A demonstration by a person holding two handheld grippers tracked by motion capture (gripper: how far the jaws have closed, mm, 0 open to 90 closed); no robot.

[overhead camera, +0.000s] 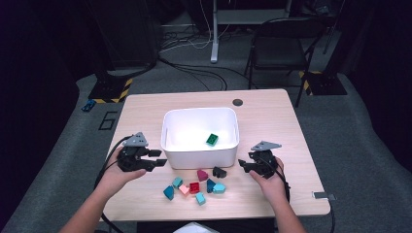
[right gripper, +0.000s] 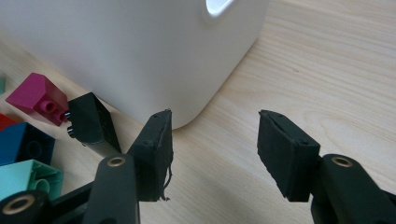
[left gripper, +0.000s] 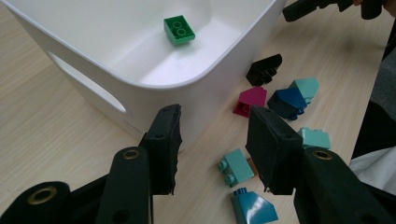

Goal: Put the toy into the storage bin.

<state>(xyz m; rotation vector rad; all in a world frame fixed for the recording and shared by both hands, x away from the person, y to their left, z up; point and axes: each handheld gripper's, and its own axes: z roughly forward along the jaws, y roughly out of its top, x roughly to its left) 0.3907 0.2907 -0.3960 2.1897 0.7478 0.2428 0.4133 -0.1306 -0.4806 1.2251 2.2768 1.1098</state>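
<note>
A white bin (overhead camera: pixel 199 154) stands mid-table with a green brick (overhead camera: pixel 212 139) (left gripper: pixel 179 29) lying inside it. Several loose bricks lie in front of the bin, among them a black one (overhead camera: pixel 219 172) (right gripper: pixel 91 122), a magenta one (overhead camera: pixel 202 174) (left gripper: pixel 251 100), a red one (overhead camera: pixel 194 187) and a dark blue one (overhead camera: pixel 210 185). My left gripper (overhead camera: pixel 159 158) (left gripper: pixel 215 140) hovers at the bin's front left corner, open, with nothing between its jaws. My right gripper (overhead camera: pixel 244 166) (right gripper: pixel 215 140) sits at the bin's front right corner, open and holding nothing, with the black brick just to its left.
A dark round hole (overhead camera: pixel 237 102) sits in the tabletop behind the bin. Bare wood lies left and right of the bin. A black chair (overhead camera: pixel 282 43) and floor cables stand beyond the table's far edge.
</note>
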